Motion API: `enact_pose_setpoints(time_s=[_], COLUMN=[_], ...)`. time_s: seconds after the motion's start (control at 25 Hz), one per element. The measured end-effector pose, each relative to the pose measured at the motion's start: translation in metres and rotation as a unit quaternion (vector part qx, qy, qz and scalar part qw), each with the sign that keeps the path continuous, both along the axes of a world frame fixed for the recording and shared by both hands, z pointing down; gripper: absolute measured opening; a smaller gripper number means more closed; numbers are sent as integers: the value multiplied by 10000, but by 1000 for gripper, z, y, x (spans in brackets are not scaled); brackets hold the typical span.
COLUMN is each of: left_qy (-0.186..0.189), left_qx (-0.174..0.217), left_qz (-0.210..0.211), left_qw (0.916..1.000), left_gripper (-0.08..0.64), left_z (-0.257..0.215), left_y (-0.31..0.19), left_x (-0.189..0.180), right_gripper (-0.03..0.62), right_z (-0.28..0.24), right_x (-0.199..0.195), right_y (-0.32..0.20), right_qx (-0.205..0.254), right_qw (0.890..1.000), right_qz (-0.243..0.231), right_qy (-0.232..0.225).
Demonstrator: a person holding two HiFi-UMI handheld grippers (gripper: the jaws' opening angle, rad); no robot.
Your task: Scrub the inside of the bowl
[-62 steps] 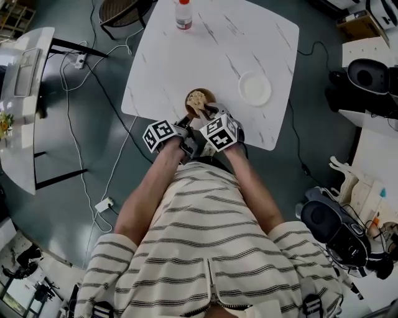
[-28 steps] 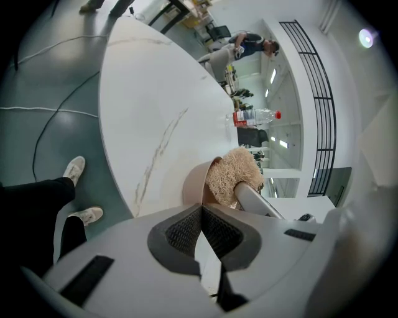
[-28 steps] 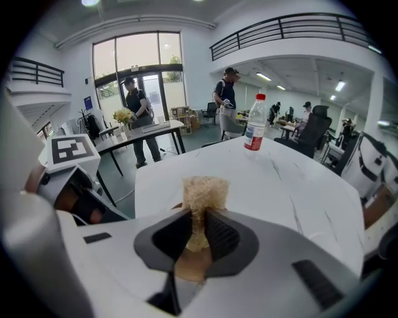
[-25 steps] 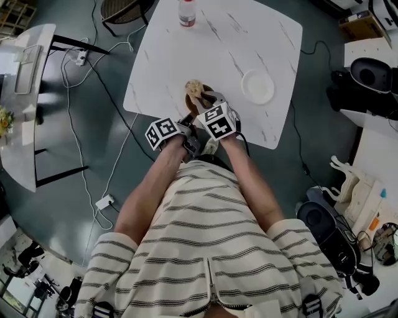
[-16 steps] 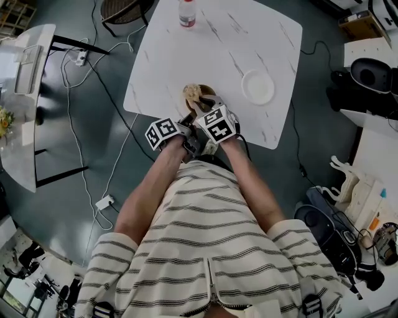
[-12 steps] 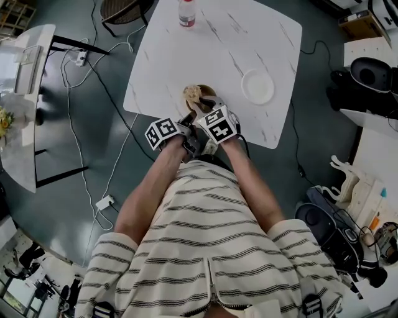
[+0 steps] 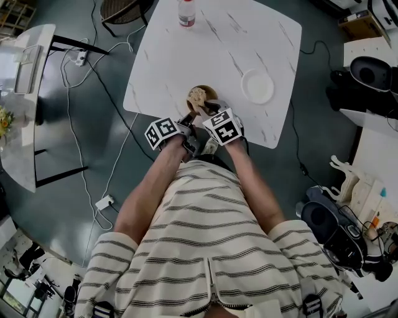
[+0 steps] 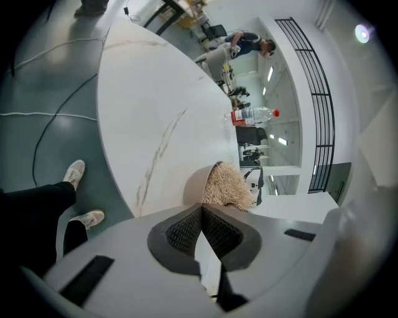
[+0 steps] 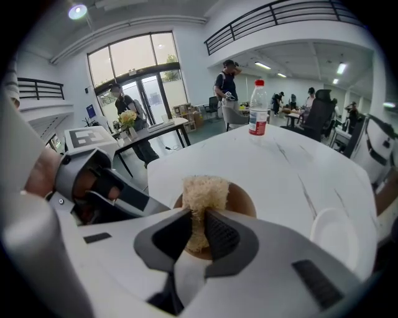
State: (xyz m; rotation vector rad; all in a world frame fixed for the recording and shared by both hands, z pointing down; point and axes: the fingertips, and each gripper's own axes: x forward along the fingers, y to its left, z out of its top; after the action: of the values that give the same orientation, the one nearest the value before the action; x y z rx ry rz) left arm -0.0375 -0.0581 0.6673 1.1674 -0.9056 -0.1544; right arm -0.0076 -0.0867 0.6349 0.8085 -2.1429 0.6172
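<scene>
Right gripper (image 9: pixel 198 218) grips scrubber (image 9: pixel 202 188) standing lengthwise in bowl (image 9: pixel 244 200).

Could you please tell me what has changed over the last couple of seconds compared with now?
The right gripper, shut on the scrubber, swept it from the middle of the bowl up to the far left rim, then back toward the middle, where it is now. Nothing was taken hold of or let go. The left gripper stayed at the bowl's near rim; the bottle and the plate did not move.
</scene>
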Motion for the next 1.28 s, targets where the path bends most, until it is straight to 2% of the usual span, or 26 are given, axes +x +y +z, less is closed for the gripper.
enact_pose_setpoints(time_s=[0.36, 0.68, 1.28], left_qy=[9, 9, 26], left_qx=[3, 17, 35], left_qz=[-12, -17, 124], left_qw=[10000, 10000, 9999], left_gripper=[6, 6, 6], left_z=[-2, -2, -1], left_y=[1, 2, 0], left_x=[1, -2, 4], right_gripper=[71, 71, 71], right_z=[-2, -3, -8], right_x=[10, 19, 33], right_y=[4, 5, -23], right_qx=[-74, 70, 402], right_qw=[9999, 9994, 9982], right_qz=[74, -37, 377], right_qy=[64, 342, 235])
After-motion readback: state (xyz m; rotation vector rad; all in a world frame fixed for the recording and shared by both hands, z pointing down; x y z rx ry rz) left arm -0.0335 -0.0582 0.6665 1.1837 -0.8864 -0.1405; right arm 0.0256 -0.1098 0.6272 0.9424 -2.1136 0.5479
